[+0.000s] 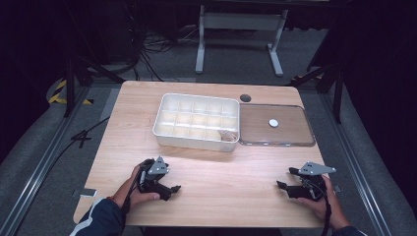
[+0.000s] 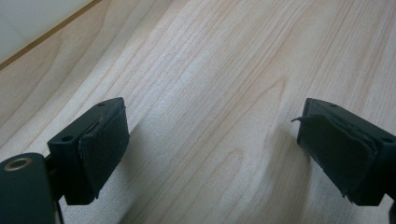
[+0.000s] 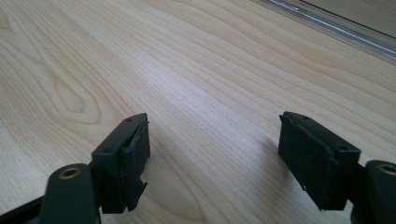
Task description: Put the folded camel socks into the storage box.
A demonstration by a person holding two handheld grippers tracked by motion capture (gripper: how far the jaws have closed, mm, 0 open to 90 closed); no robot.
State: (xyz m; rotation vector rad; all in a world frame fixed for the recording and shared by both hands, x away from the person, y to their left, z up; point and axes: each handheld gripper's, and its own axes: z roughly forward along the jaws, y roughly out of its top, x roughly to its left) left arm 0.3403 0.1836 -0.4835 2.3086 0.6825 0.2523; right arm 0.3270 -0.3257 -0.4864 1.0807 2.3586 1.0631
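My left gripper [image 1: 172, 181] rests low over the near left of the wooden table [image 1: 221, 172], held in a hand and pointing right. Its jaws stand wide apart over bare wood, with nothing between them [image 2: 212, 140]. My right gripper [image 1: 285, 177] sits at the near right and points left. It is open too, with only wood grain between its pads [image 3: 215, 149]. A white compartment box [image 1: 196, 120] lies beyond both, at mid-table. A small beige object [image 1: 227, 134] sits in its near right compartment.
A clear lid [image 1: 295, 132] lies flat to the right of the box, with a small white disc [image 1: 273, 123] on it. A dark round hole [image 1: 245, 98] is in the tabletop behind it. The box wall [image 2: 28, 23] and the lid's edge [image 3: 336, 25] show at frame corners.
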